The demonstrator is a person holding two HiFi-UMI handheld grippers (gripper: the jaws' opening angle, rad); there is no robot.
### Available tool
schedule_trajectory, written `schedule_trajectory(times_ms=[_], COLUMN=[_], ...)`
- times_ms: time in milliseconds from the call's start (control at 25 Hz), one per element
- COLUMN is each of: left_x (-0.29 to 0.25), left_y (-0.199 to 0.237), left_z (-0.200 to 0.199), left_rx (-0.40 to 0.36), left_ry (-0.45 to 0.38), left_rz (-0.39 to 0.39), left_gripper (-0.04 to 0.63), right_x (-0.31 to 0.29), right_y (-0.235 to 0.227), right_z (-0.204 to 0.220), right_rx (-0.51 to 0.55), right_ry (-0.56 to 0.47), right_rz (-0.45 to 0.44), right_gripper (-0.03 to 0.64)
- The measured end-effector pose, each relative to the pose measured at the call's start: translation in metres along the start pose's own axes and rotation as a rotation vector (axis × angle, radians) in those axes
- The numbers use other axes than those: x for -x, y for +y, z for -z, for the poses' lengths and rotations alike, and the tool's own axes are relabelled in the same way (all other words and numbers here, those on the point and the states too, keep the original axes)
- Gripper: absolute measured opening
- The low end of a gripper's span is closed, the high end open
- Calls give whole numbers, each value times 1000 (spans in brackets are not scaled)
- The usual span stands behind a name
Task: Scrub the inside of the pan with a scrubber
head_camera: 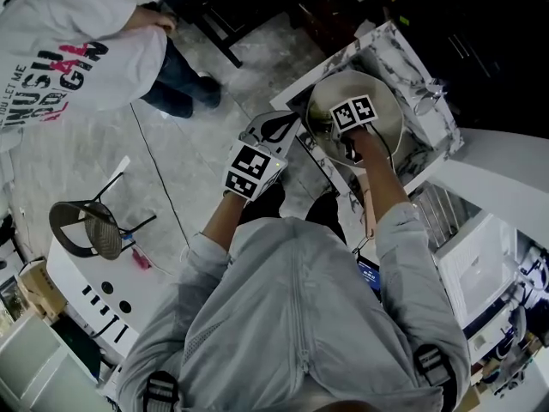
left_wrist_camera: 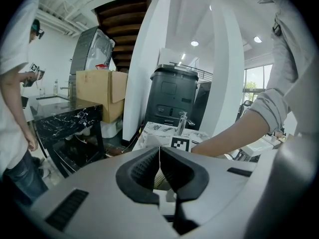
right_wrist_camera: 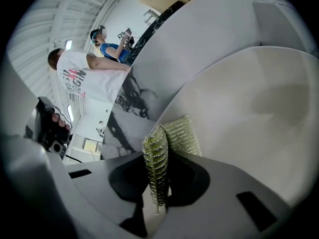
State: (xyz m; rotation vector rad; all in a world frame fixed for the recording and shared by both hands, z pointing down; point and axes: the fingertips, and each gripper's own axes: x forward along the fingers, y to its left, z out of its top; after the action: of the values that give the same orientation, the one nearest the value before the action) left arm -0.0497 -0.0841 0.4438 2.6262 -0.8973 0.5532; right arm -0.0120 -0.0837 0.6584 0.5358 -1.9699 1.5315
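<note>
A round metal pan [head_camera: 390, 127] sits in a marble-patterned sink [head_camera: 403, 54]. My right gripper [head_camera: 351, 147] reaches down into it, marker cube on top. In the right gripper view it [right_wrist_camera: 158, 183] is shut on a green-yellow mesh scrubber [right_wrist_camera: 179, 133], which is pressed against the pan's pale inner wall [right_wrist_camera: 249, 113]. My left gripper [head_camera: 287, 127] is at the pan's left edge. Seen from the left gripper view, its jaws [left_wrist_camera: 159, 171] are closed on a thin edge that looks like the pan's rim. The pan itself is hidden there behind the gripper body.
A faucet [head_camera: 429, 88] stands at the sink's far right corner. A person in a white T-shirt [head_camera: 69, 50] stands on the floor to the left, near a stool [head_camera: 86, 230]. White racks [head_camera: 480, 273] are on my right. A cardboard box [left_wrist_camera: 99, 91] and black bin [left_wrist_camera: 177, 98] stand beyond.
</note>
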Motion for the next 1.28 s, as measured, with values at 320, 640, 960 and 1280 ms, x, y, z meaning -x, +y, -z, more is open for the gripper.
schedule_trajectory(times_ms=[320, 640, 960, 1280], left_x=[2, 5, -2, -18], left_y=[-12, -15, -17, -46], left_z=[-14, -20, -51, -97], left_rx=[7, 19, -33, -144], left_ry=[-32, -50, -95, -163], left_rz=[-8, -23, -32, 6], left_gripper=[23, 23, 23, 23], right_x=[17, 57, 145, 263], right_y=[29, 67, 97, 116], right_z=[-7, -18, -19, -4], right_rx=[-18, -8, 197, 503], right_ry=[-49, -168, -353, -560], right_rz=[-93, -244, -152, 244], right_gripper=[86, 86, 84, 84])
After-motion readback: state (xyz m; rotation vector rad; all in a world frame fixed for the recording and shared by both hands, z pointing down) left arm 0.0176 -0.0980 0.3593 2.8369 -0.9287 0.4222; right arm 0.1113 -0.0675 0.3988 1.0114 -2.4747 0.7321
